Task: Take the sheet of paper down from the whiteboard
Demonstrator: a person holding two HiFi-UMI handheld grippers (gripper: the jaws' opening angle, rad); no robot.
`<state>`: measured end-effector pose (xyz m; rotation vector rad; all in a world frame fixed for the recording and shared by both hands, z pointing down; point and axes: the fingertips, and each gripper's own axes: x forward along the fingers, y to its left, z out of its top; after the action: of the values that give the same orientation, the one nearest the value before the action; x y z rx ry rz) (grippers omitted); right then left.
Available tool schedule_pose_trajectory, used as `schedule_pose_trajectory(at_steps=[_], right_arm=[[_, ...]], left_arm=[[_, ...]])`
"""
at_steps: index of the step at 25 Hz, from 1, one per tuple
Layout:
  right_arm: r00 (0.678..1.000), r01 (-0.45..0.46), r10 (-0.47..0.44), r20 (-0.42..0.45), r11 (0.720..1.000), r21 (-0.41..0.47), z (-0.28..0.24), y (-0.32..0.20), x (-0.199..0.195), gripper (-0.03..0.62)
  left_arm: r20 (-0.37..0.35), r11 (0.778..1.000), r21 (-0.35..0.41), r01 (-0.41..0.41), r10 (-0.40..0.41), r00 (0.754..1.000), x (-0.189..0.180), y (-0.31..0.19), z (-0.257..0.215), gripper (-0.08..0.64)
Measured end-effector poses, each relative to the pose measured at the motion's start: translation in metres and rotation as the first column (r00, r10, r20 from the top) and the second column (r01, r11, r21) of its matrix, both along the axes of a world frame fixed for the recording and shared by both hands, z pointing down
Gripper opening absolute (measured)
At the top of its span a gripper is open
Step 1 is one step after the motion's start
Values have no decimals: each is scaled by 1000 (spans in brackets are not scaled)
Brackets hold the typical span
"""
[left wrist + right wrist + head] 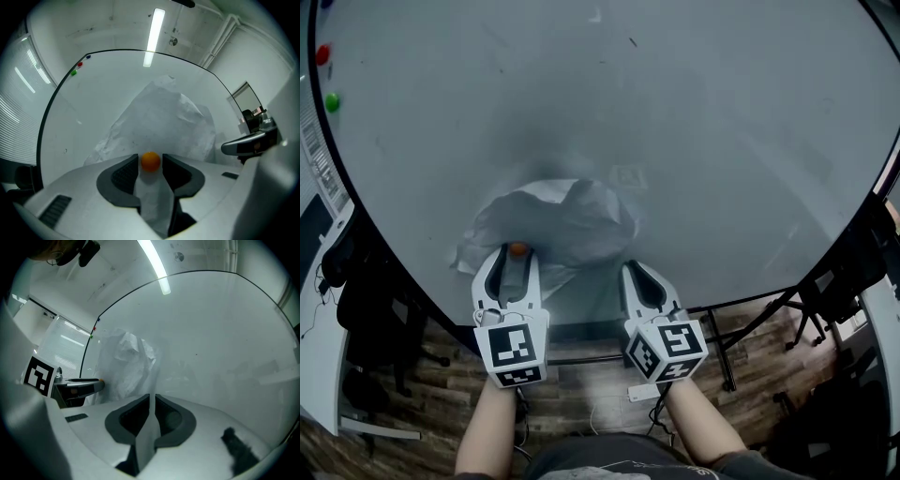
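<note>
Thin white sheet of paper (pixel 567 220), crumpled and puffed out, low in the middle of the head view, against the big smooth pale whiteboard (pixel 694 122). Wider than tall, long side running left to right. Bottom edge partly hidden behind both grippers. Small round orange magnet (pixel 150 161) on the paper's lower left, between the wide-apart jaws of the left gripper (pixel 517 254); touching the pads or not, hard to tell. Right gripper (pixel 639 274) just right of it, jaws pinched tight on a thin fold of the paper. Little round red magnet (pixel 322 53) and green magnet (pixel 333 101) at upper left. Top of the whiteboard cut off by the frame.
</note>
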<state>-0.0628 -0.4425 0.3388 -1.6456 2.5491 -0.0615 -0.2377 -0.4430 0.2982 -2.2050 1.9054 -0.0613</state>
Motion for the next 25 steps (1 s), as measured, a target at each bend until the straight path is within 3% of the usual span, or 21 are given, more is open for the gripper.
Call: schedule_pose_trajectory(at_steps=[4, 11, 14, 25], right_arm=[[1000, -5, 5, 4, 1000, 9, -3, 0, 0, 26], [1000, 12, -12, -7, 1000, 26, -11, -2, 0, 32], [1000, 25, -25, 9, 998, 50, -19, -1, 1, 88], [996, 65, -74, 56, 986, 155, -61, -2, -3, 96]], left_arm=[[3, 999, 3, 32, -32, 999, -2, 0, 0, 149], [-25, 1000, 6, 13, -12, 1000, -1, 0, 0, 127], [-30, 1000, 6, 9, -9, 1000, -1, 0, 1, 126], [-51, 1000, -6, 9, -9, 999, -3, -2, 1, 126]])
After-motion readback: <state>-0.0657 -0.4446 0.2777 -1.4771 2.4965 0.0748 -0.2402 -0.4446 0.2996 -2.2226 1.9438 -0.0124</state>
